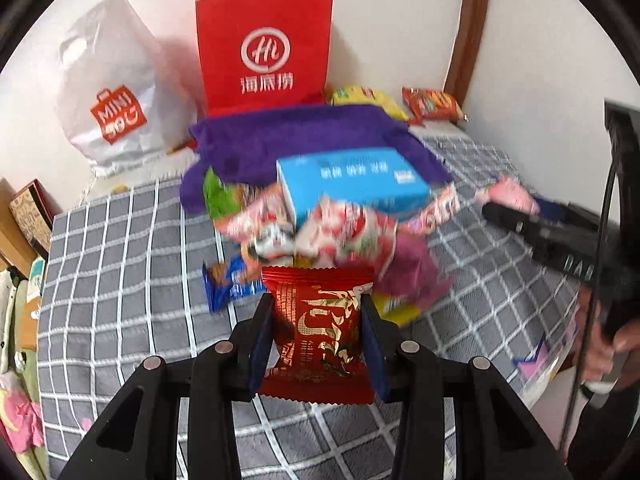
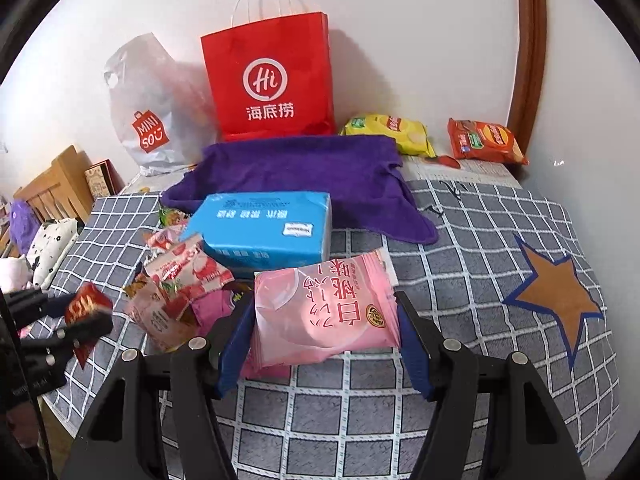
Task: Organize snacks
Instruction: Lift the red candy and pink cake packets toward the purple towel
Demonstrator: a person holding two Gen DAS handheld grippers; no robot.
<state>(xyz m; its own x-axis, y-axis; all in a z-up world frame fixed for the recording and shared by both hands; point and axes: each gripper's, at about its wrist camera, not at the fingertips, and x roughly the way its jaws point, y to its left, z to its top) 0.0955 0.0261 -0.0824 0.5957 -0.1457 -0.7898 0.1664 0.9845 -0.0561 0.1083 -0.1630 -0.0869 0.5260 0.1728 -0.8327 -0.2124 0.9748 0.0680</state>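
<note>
left gripper (image 1: 318, 334): fingers clamped on the red snack packet (image 1: 320, 332), pinched across its width at mid-body so it hangs flat and lifts clear of the pile.
right gripper (image 2: 325, 340): fingers closed on the sides of the pink snack packet (image 2: 324, 312), blue pads pressing both edges; wide packet, so the fingers stand fairly far apart.
snack pile (image 1: 320, 236): loose wrappers heaped on the checked bedspread (image 2: 460, 280), just in front of the blue tissue box (image 2: 264, 228); looks like the unsorted source.
sorted snacks: yellow chip bag (image 2: 390, 132) and orange packet (image 2: 486, 142) lie side by side near the wall, well apart from the pile; likely the tidy row.
purple towel (image 2: 304, 176): spread between pile and bags, partly under the box.
bags: red paper bag (image 2: 272, 80) and white plastic bag (image 2: 152, 112) lean on the wall, possible destinations.
step (judgement): one packet per hand, both picked, carry-off next.
risk: slick foil may slip.
</note>
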